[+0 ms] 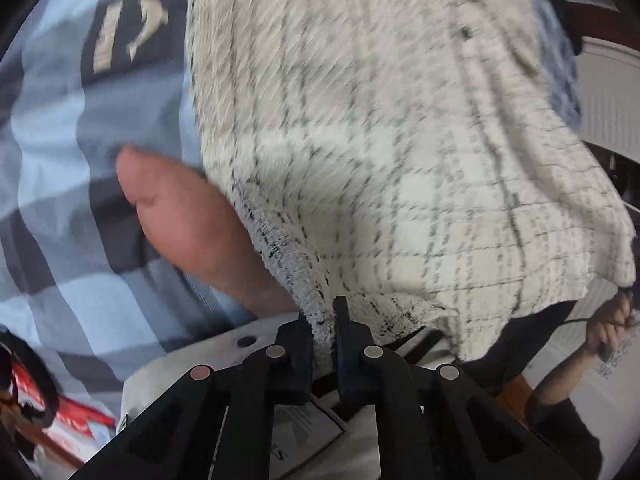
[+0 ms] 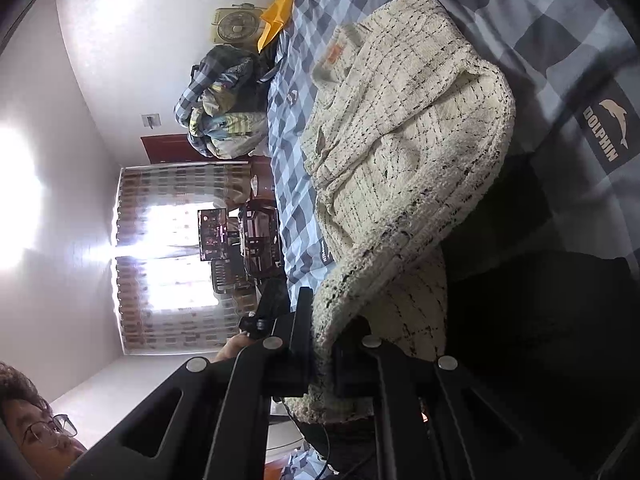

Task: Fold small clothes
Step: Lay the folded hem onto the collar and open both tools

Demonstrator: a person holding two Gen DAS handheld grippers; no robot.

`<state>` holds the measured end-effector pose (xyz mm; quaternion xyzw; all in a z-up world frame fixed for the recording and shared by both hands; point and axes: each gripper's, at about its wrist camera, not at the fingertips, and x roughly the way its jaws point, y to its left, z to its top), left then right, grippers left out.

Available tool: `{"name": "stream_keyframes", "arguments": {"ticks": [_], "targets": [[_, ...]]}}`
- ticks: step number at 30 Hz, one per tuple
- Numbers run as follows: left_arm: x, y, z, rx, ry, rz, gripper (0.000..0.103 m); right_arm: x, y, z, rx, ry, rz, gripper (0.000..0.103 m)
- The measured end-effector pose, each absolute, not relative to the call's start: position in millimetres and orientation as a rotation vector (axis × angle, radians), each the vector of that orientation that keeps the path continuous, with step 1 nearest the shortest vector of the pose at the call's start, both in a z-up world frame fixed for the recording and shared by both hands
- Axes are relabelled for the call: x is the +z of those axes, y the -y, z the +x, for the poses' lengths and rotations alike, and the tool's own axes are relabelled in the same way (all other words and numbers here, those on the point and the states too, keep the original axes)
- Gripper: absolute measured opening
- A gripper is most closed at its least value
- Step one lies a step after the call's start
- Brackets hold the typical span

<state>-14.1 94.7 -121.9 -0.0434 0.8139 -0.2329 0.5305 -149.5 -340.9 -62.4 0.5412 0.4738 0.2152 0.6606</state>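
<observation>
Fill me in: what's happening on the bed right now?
A person is folding a cream tweed garment with a dark grid pattern on a blue-and-grey checked bedsheet, holding a two-finger gripper in each hand. The left gripper is clamped on the garment's fuzzy hem, and the right gripper is clamped on another stretch of that edge. One part of the garment is lifted off the sheet; the rest lies rumpled, so the fold is not finished. A pile of other clothes sits at the bed's far end.
</observation>
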Motion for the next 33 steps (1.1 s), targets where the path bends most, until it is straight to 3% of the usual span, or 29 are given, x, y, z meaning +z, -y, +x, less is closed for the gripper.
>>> {"name": "stream_keyframes", "arguments": {"ticks": [4,12,19,25,33], "targets": [[-81,-110,-10,-0.626,-1.8,-0.255,0.007,-56,344,-152,0.529,-1.041,1.241,0.006],[-3,-169,3,-0.845,-1.349,-0.825,0.007,-50,357,-143,0.53,-0.958,1.295,0.006],[30,-171,-53,-0.866,-1.258,-0.747,0.006,-24,333,-165,0.502,-1.01,1.095,0.004],[57,-145,-87,-0.965,-1.236,-0.643,0.006,-31,308,-183,0.585,-1.056,1.135,0.004],[83,-186,-85,-0.969,-1.085,-0.818,0.006,-12,333,-204,0.62,-0.931,1.229,0.004]]}}
